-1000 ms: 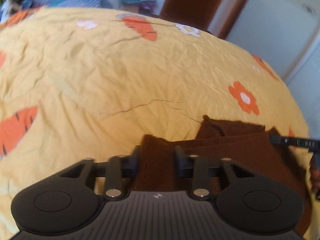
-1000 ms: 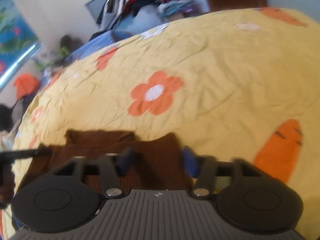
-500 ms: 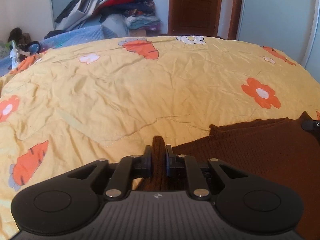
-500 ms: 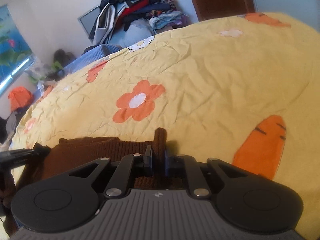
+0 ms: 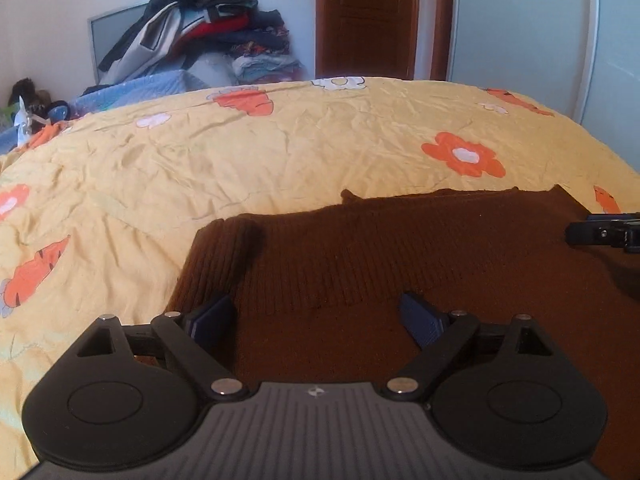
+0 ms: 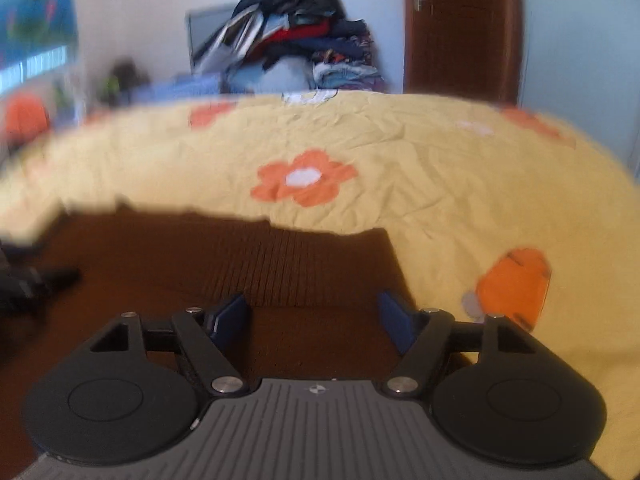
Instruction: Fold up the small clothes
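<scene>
A small brown ribbed knit garment [image 5: 400,256] lies flat on the yellow bedspread [image 5: 280,152], its near part folded over the rest. My left gripper [image 5: 318,320] is open and empty, just above the garment's near left part. My right gripper [image 6: 314,318] is open and empty above the garment [image 6: 240,264] near its right edge. The right gripper's tip shows at the right edge of the left wrist view [image 5: 604,234]. The left gripper shows blurred at the left edge of the right wrist view [image 6: 32,280].
The bedspread [image 6: 440,184] has orange flower and carrot prints. A pile of clothes [image 5: 208,36] stands beyond the bed's far side, next to a brown door [image 5: 366,16]. A pale wardrobe [image 5: 540,40] is at the right.
Both grippers were shut on pinched edges of the brown garment half a second ago. Now both are open, the garment lies released and folded, and both have drawn back a little.
</scene>
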Motion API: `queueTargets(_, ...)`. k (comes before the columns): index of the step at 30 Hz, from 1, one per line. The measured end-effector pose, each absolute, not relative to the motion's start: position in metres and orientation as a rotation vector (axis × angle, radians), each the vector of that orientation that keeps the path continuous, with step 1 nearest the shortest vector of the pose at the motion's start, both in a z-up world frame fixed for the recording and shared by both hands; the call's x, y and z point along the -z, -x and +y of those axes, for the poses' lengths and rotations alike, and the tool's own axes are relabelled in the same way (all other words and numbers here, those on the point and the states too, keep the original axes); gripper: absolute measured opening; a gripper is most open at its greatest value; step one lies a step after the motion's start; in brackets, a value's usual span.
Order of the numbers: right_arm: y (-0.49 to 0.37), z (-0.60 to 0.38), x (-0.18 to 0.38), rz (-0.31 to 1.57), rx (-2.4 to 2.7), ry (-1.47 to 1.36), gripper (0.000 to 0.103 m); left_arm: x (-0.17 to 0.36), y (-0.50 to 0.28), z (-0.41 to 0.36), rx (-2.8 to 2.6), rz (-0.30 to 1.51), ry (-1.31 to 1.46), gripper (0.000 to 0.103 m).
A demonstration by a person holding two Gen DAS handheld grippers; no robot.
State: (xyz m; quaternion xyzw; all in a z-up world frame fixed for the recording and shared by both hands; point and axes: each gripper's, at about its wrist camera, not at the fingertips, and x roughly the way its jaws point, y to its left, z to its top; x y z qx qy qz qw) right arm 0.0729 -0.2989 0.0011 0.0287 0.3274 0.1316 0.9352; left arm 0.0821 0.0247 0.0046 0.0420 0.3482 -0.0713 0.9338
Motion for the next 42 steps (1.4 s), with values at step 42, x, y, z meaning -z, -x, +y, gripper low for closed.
queueTargets(42,0.062,-0.366,-0.020,0.852,-0.235,-0.328,0.092,-0.023,0.088,0.138,0.079,0.825,0.579,0.095)
